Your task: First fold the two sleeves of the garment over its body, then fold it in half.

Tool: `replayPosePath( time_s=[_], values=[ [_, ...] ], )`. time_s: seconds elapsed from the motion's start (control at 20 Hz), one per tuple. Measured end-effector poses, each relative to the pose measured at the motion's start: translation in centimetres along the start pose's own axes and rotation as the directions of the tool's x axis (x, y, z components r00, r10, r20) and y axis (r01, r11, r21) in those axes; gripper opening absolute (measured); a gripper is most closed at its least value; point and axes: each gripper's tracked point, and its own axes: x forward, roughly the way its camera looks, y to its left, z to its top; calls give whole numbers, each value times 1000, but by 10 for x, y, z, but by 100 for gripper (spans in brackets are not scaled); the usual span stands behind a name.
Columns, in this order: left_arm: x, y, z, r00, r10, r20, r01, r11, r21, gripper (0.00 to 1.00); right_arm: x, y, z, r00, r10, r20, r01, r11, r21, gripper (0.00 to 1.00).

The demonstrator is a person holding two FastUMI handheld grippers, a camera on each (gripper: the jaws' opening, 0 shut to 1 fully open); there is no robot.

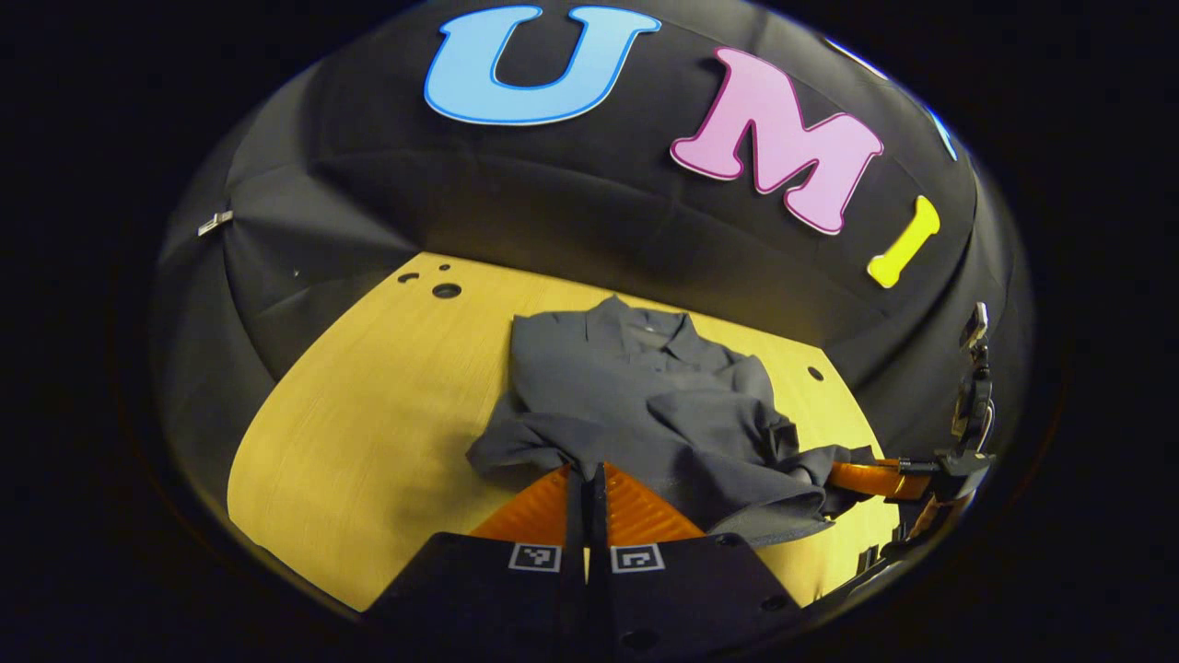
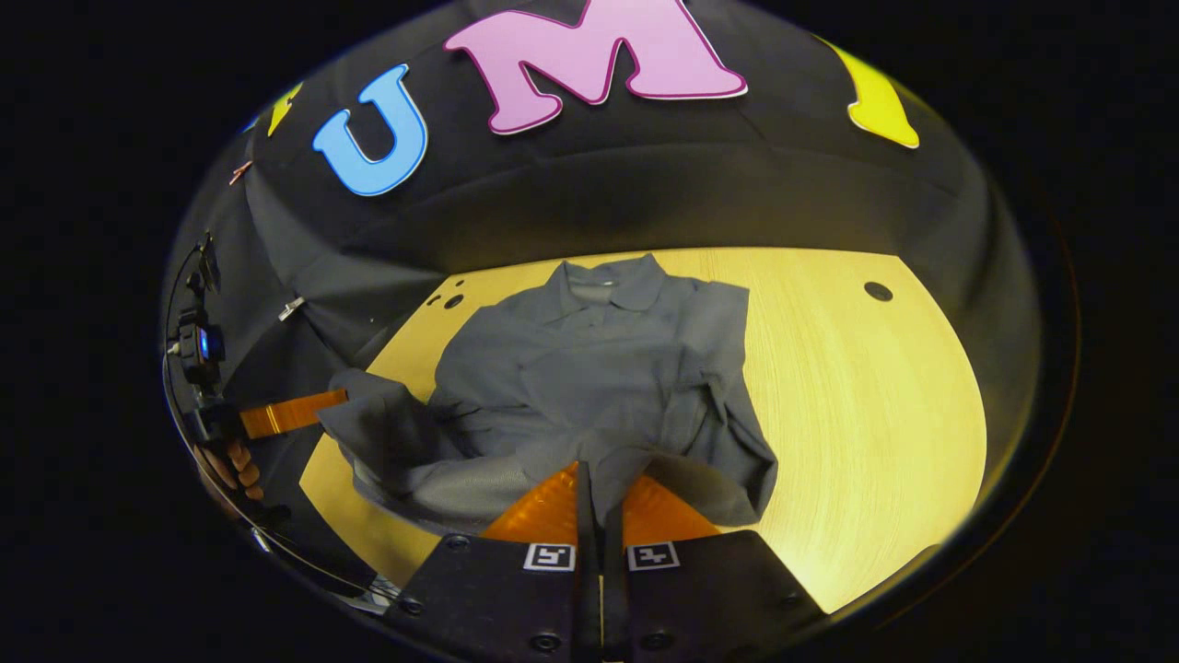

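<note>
A grey collared garment (image 1: 626, 396) lies on the yellow table (image 1: 368, 414), collar at the far side and both sleeves lying across its body. My left gripper (image 1: 587, 471) is shut on the near hem, with the cloth bunched at its tips. In the right gripper view the garment (image 2: 589, 368) spreads ahead, and my right gripper (image 2: 599, 474) is shut on another part of the near hem, with fabric pinched between its fingers. Each gripper also shows from the side in the other's view: the right gripper (image 1: 843, 477) and the left gripper (image 2: 336, 398), both holding the lifted edge.
The table (image 2: 857, 396) has small round holes near its far corners (image 1: 447, 291) (image 2: 878, 291). Black cloth walls close in behind and beside it. A hand (image 2: 230, 465) holds the left gripper's handle at the table's edge. Bare wood lies either side of the garment.
</note>
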Motion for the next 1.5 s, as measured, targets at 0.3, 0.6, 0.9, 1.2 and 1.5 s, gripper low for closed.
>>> replayPosePath(
  time_s=[0.3, 0.6, 0.9, 1.2, 1.5],
  values=[
    [53, -16, 54, 997, -21, 70, 20, 1000, 17, 5, 36, -20, 46, 999, -6, 51, 5, 1000, 18, 6],
    [111, -12, 90, 993, -11, 116, 14, 999, -29, 5, 79, -41, 98, 993, -31, 110, 23, 997, 80, 6],
    [174, 19, 99, 993, 44, 110, -31, 993, -114, 5, 127, -63, 128, 990, -72, 123, 55, 989, 136, 6],
    [224, 27, 91, 995, 58, 84, -53, 997, -55, 5, 179, -87, 123, 990, -117, 76, 98, 973, 211, 11],
    [239, 29, 84, 994, 81, 74, -78, 996, -49, 8, 200, -98, 109, 990, -139, 38, 127, 967, 220, 27]
  ],
)
